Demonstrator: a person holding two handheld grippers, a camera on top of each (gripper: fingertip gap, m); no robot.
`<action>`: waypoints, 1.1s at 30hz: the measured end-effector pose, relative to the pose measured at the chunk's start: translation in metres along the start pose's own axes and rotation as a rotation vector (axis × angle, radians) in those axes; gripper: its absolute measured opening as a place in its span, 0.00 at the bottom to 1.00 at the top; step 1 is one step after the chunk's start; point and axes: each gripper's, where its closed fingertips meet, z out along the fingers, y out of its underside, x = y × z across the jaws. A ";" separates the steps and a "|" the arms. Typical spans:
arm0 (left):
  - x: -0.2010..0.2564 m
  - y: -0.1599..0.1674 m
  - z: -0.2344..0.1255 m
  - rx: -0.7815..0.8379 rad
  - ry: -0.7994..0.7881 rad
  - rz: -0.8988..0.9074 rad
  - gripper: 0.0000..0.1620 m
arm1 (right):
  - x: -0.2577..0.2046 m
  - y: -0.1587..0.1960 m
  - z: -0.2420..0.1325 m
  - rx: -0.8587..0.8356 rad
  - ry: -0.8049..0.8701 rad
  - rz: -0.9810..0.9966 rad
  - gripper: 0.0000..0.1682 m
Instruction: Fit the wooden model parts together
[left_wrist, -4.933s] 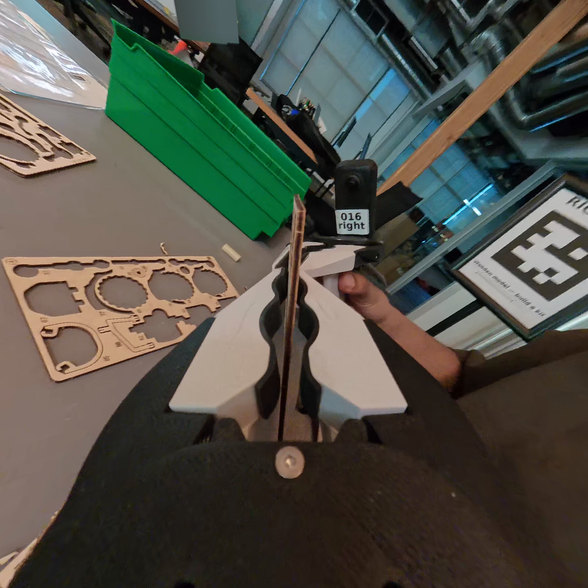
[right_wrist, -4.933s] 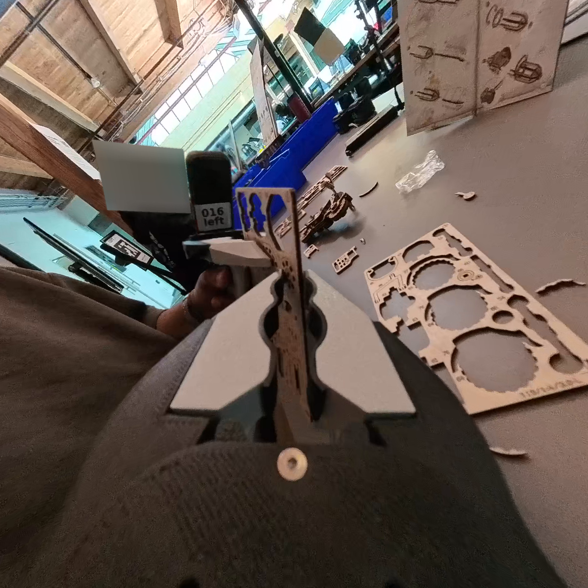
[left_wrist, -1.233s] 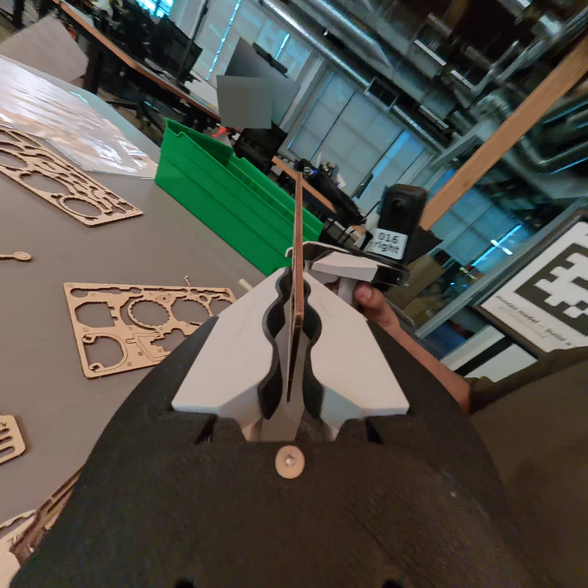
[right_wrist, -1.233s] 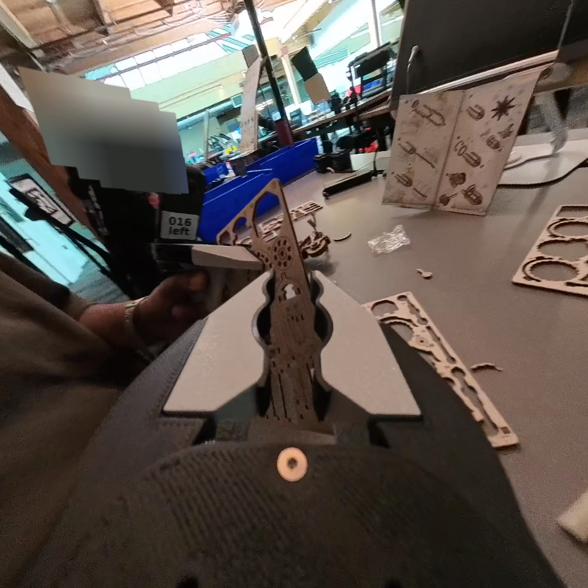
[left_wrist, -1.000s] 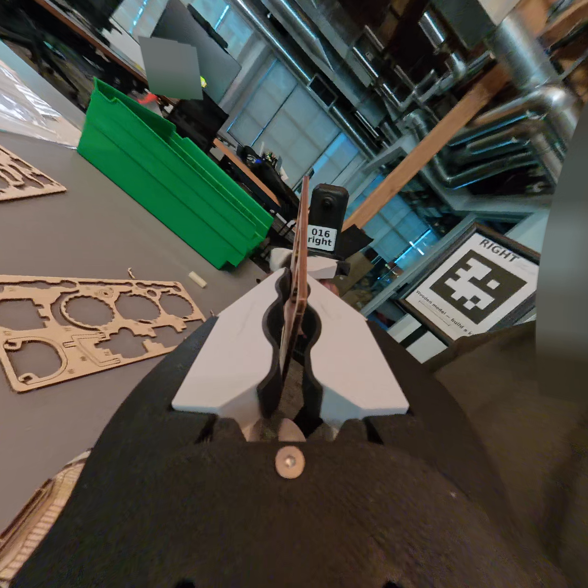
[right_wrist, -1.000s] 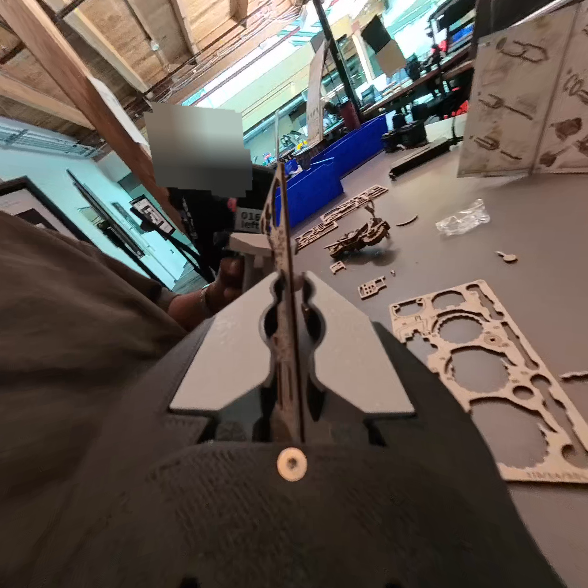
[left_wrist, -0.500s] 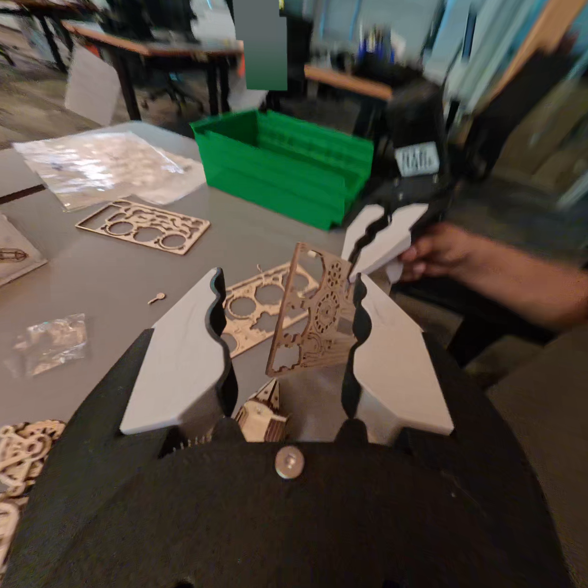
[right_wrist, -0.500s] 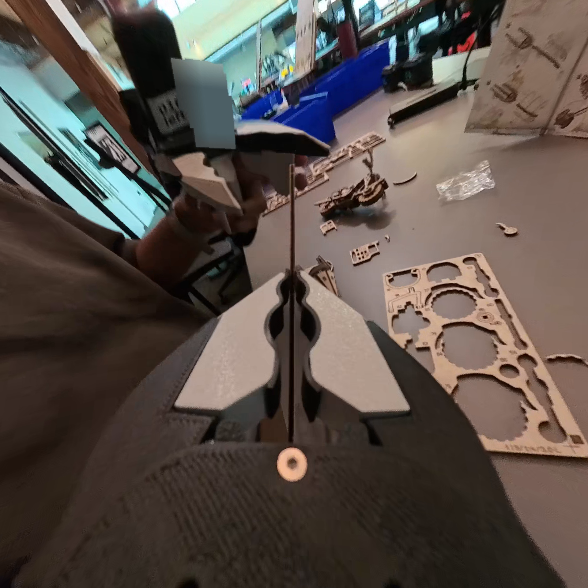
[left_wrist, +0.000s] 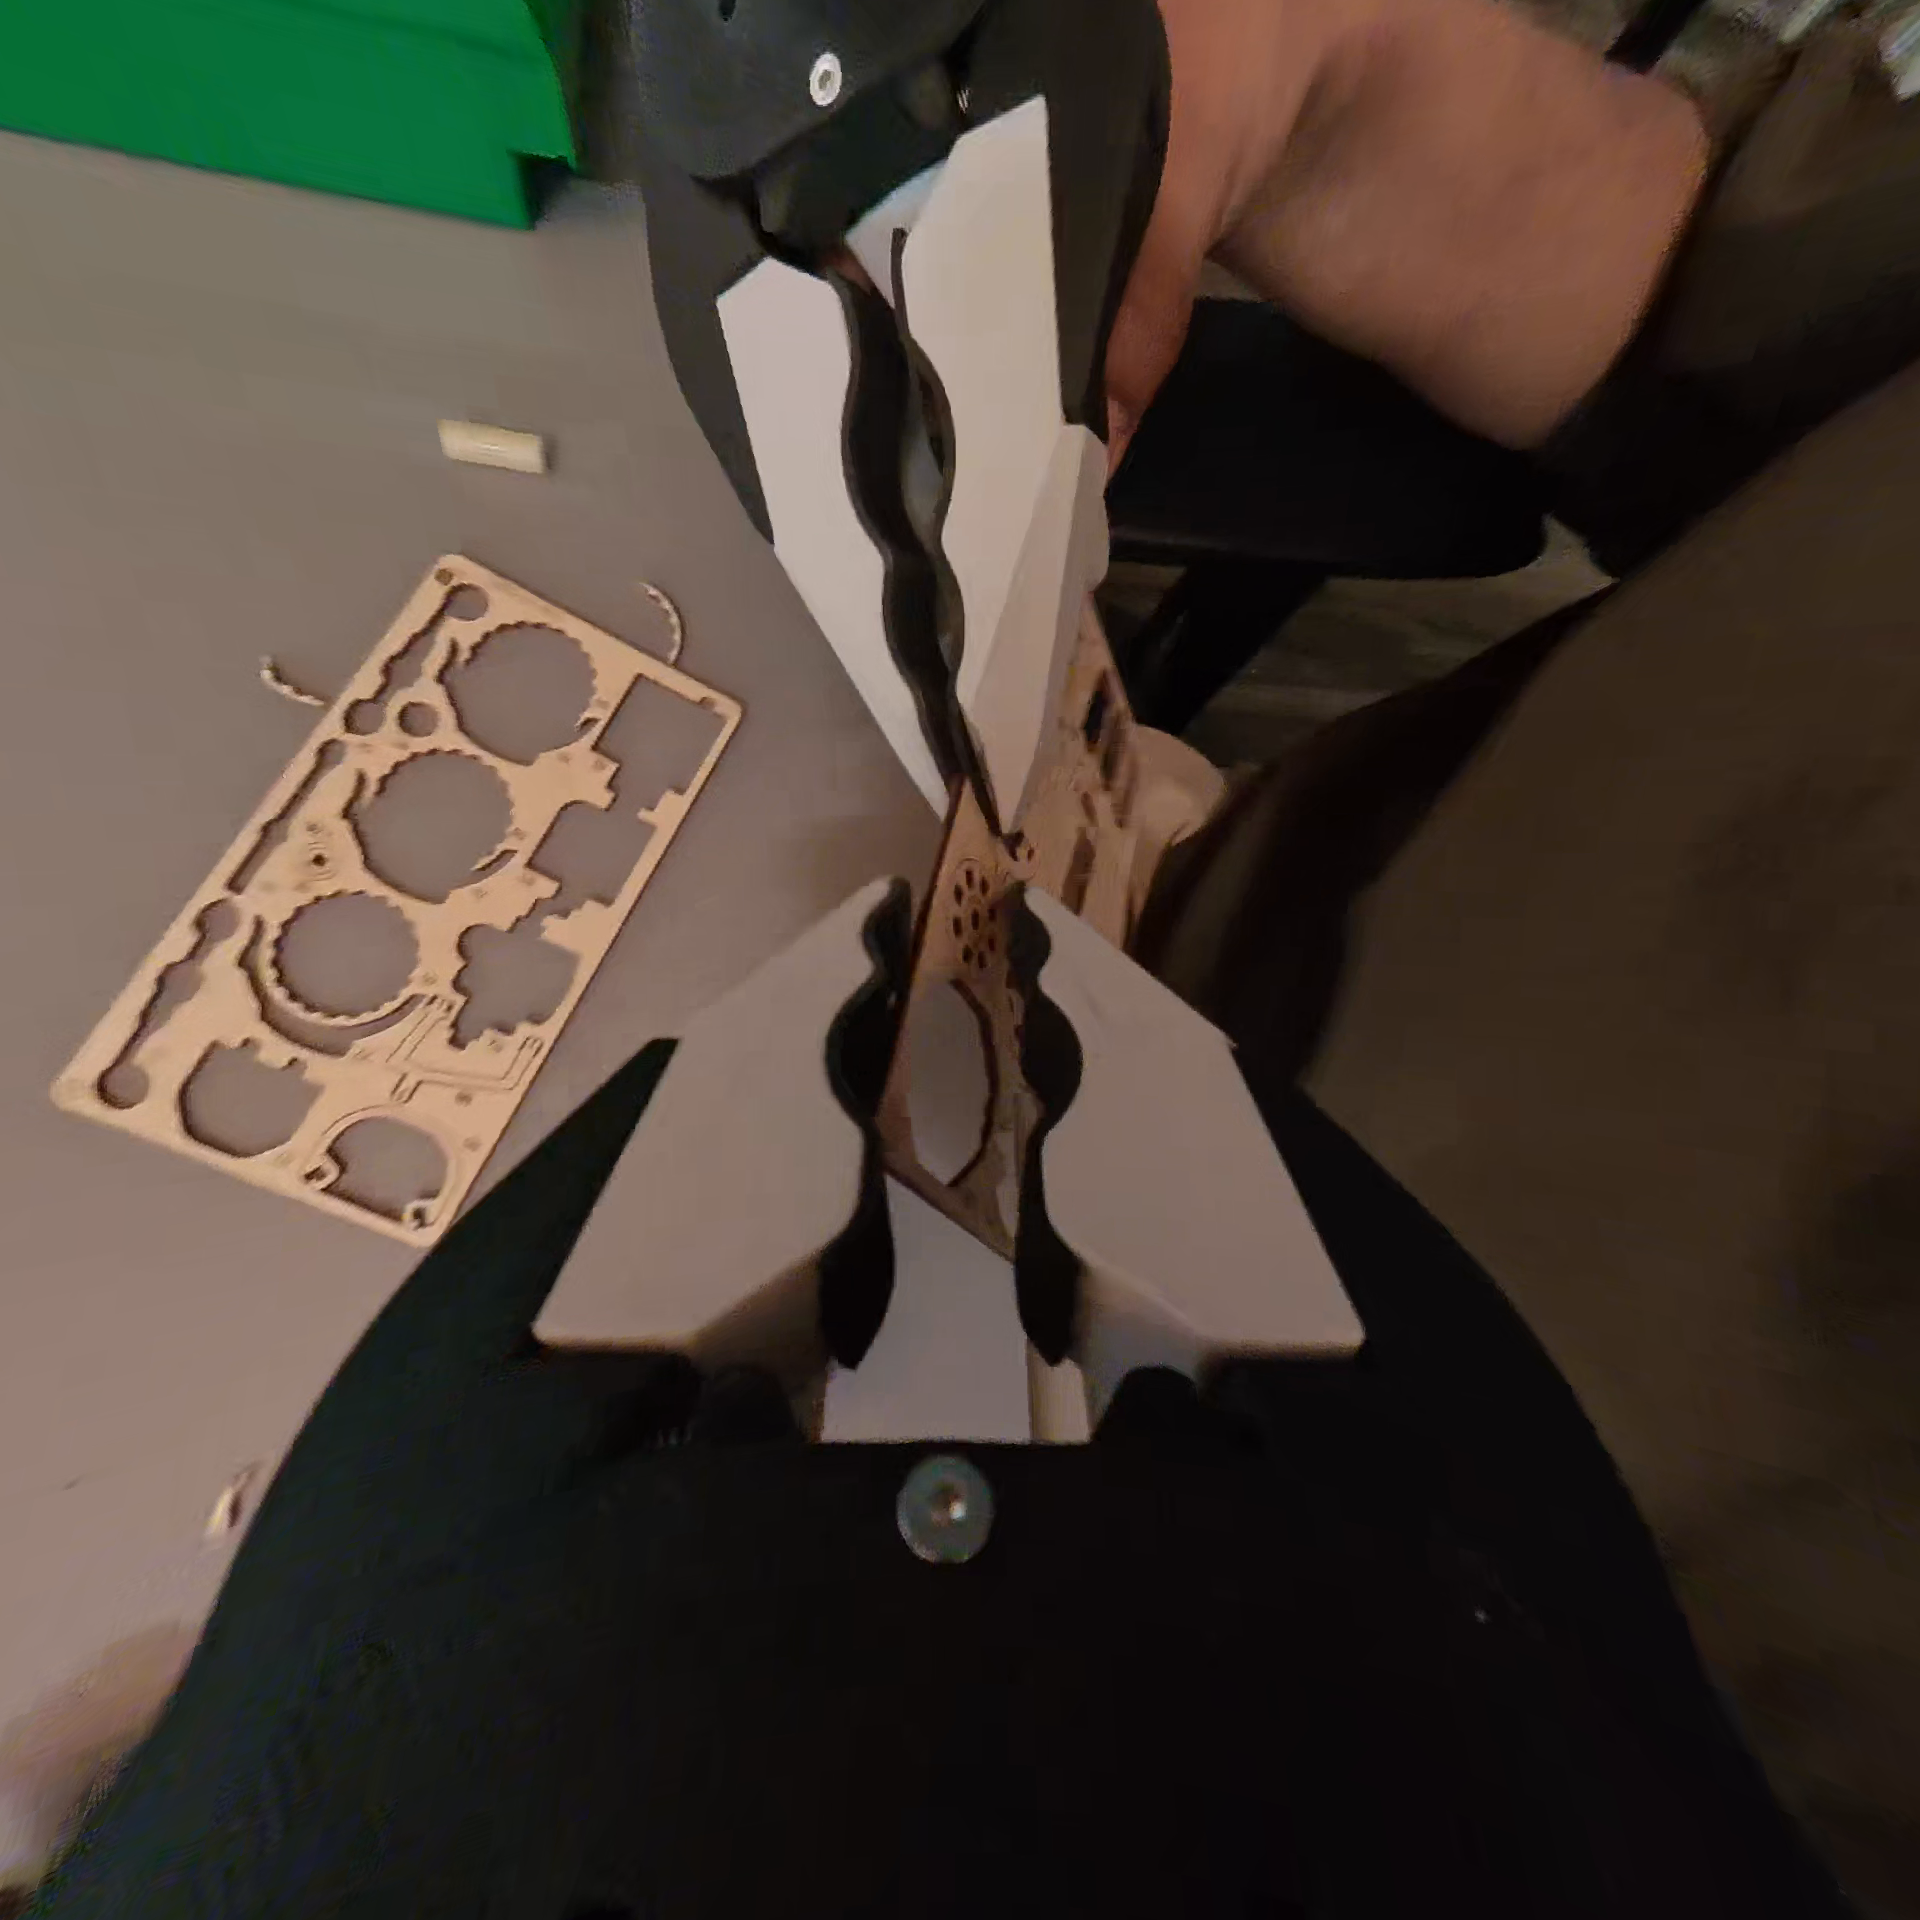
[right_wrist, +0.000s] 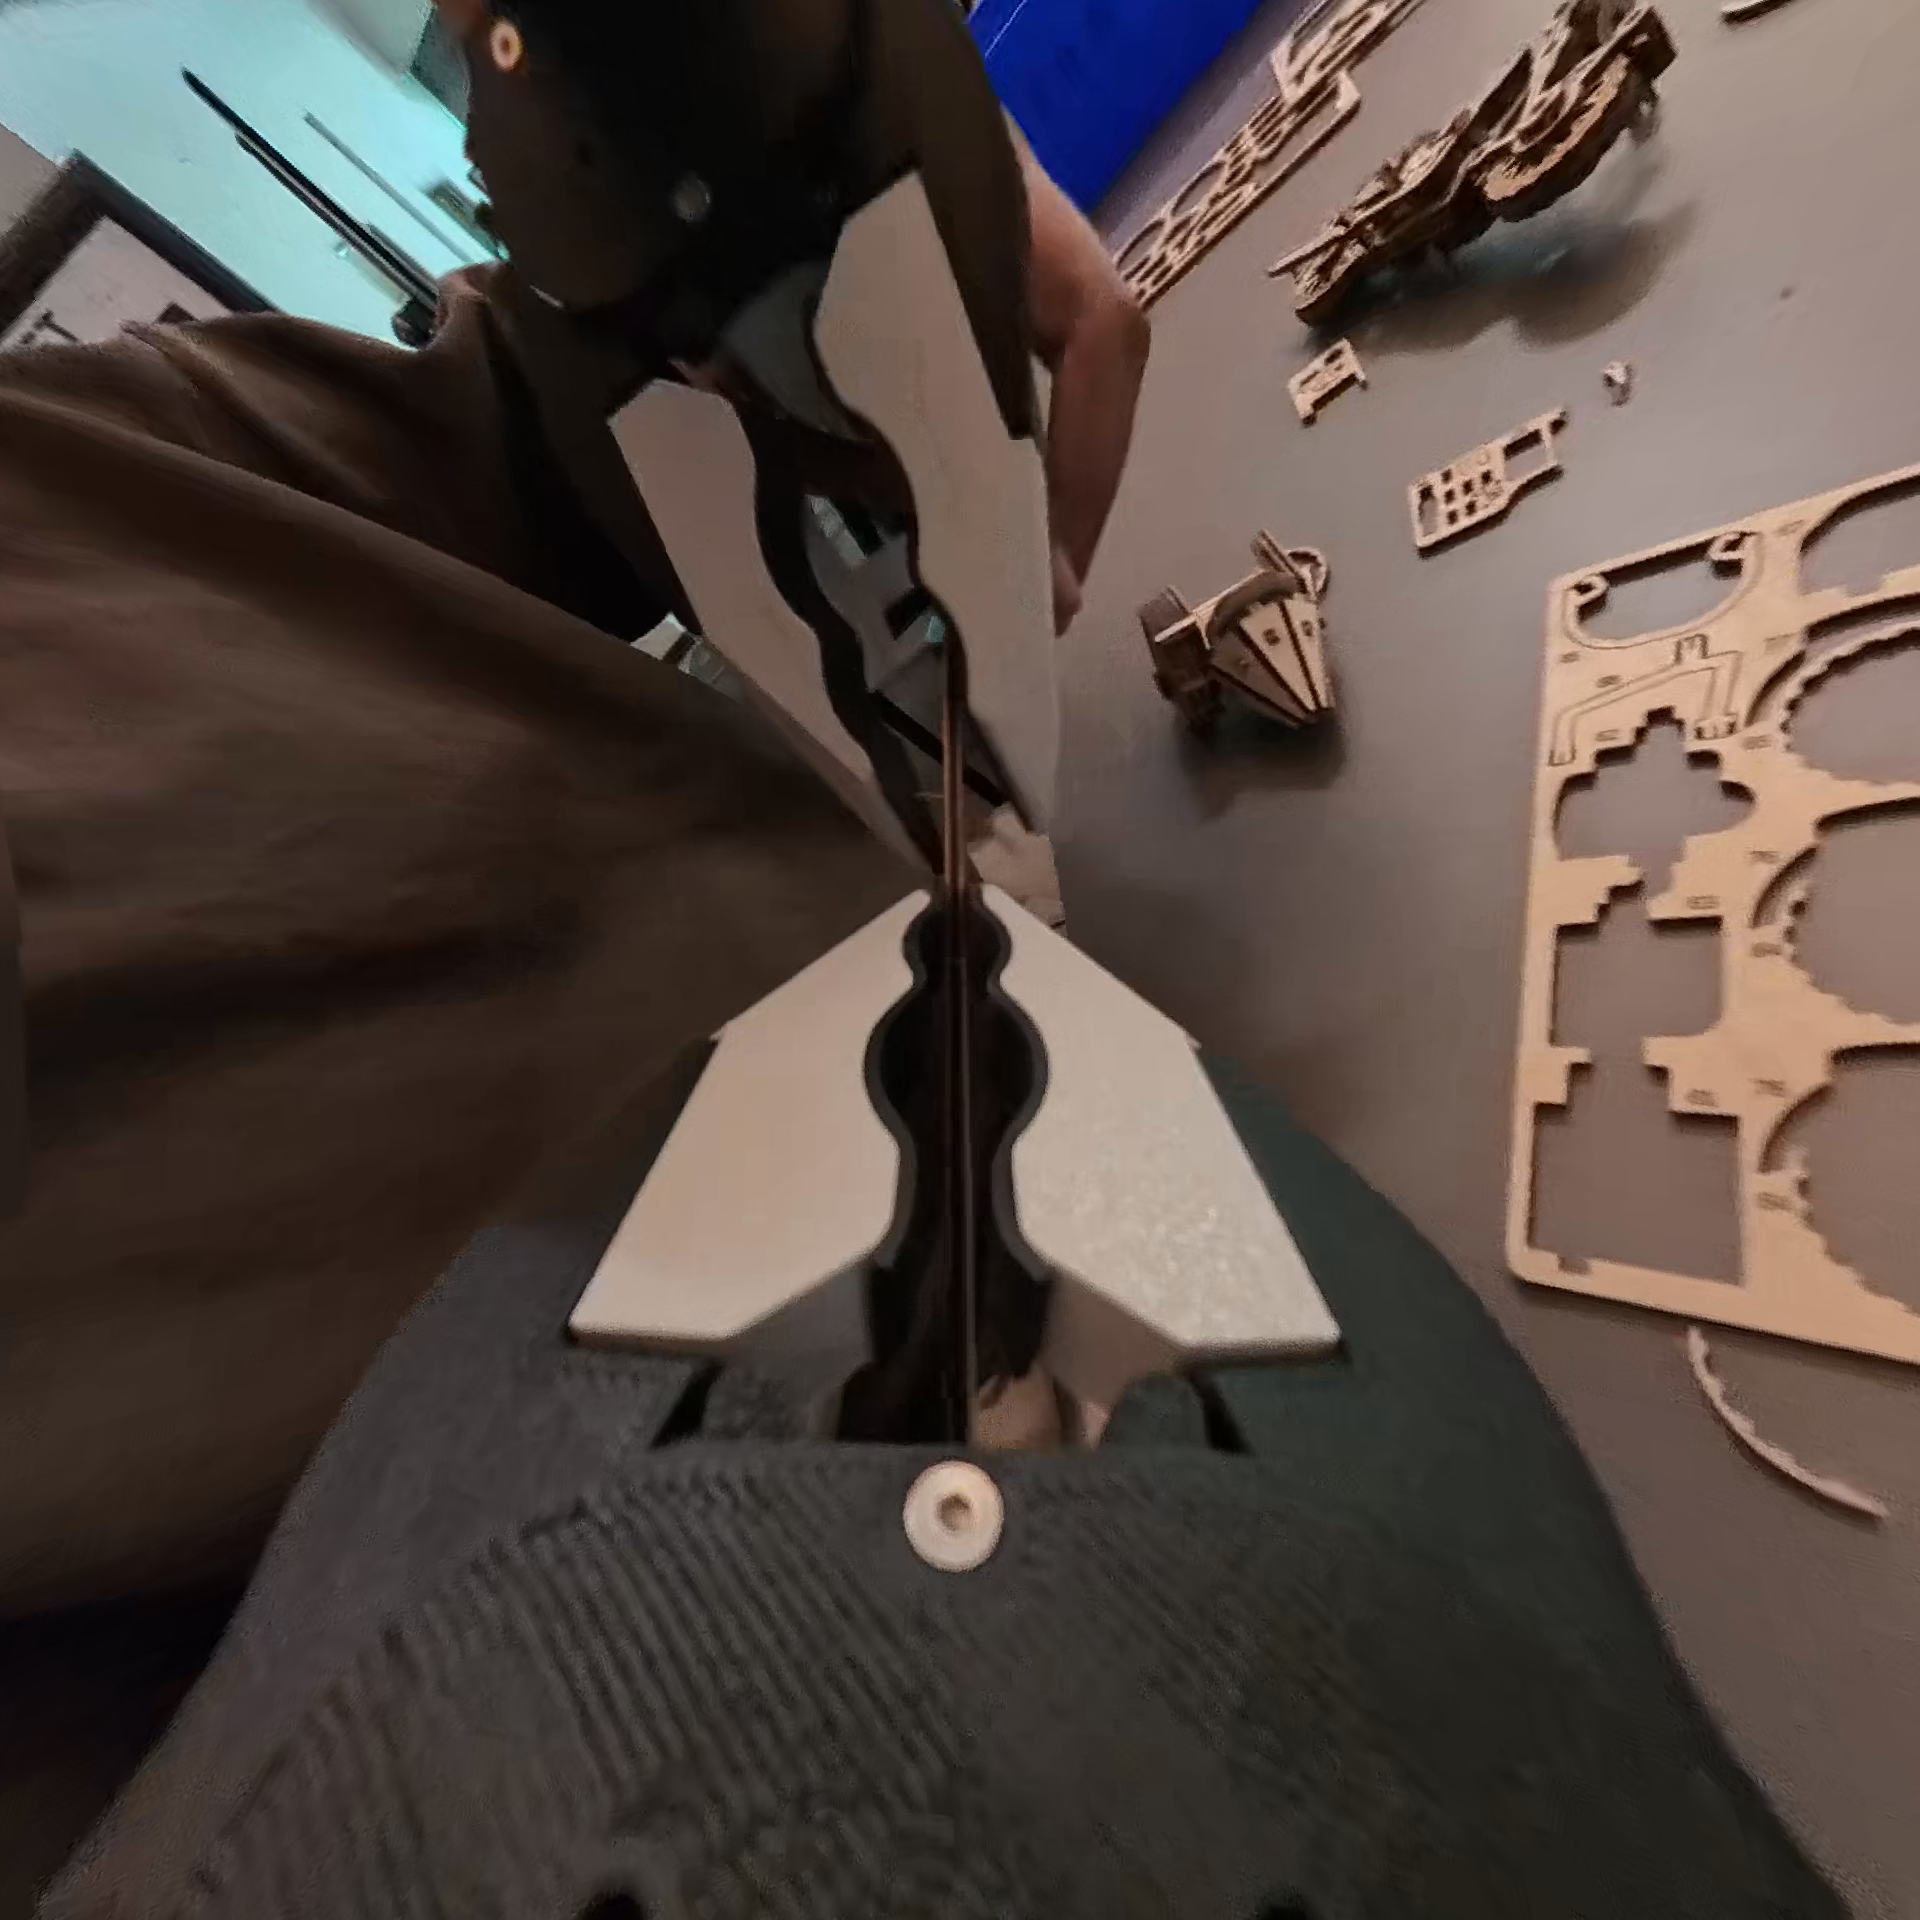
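Observation:
A thin laser-cut wooden sheet (left_wrist: 987, 966) with round holes is held in the air between both grippers. My right gripper (right_wrist: 954, 904) is shut on it, and the sheet (right_wrist: 954, 1039) shows edge-on between its pads. In the left wrist view the right gripper (left_wrist: 971, 800) points down from above, clamped on the sheet's upper part. My left gripper (left_wrist: 954, 902) is partly open, with the sheet slanting through the gap between its fingers. From the right wrist view the left gripper (right_wrist: 971, 821) faces mine tip to tip, with a gap between its fingers.
On the grey table (left_wrist: 208, 416) lie an emptied wooden parts sheet (left_wrist: 343, 935), a small stick (left_wrist: 494, 447) and a green bin (left_wrist: 260, 94). The right wrist view shows another emptied sheet (right_wrist: 1714, 935), a small built model (right_wrist: 1247, 644), a larger model (right_wrist: 1486, 156) and loose pieces (right_wrist: 1486, 488). Only a small space, under 4 cm, lies between the two pairs of fingers. Left tips and right tips are each some 20 cm from the small stick (left_wrist: 494, 447).
The left gripper let go of the sheet and opened wide, then swung down and narrowed around it again. The right gripper kept its hold, and both now tilt towards the table.

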 end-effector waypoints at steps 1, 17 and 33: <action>0.001 -0.002 0.001 0.006 0.014 -0.014 0.05 | 0.001 0.001 -0.002 0.008 0.018 -0.008 0.01; -0.036 0.014 -0.139 0.738 -0.369 -0.288 0.26 | -0.006 -0.077 -0.067 0.597 0.116 -0.166 0.00; -0.018 0.077 -0.157 1.197 -0.185 -0.443 0.00 | -0.011 -0.117 0.115 0.636 -0.040 -0.059 0.01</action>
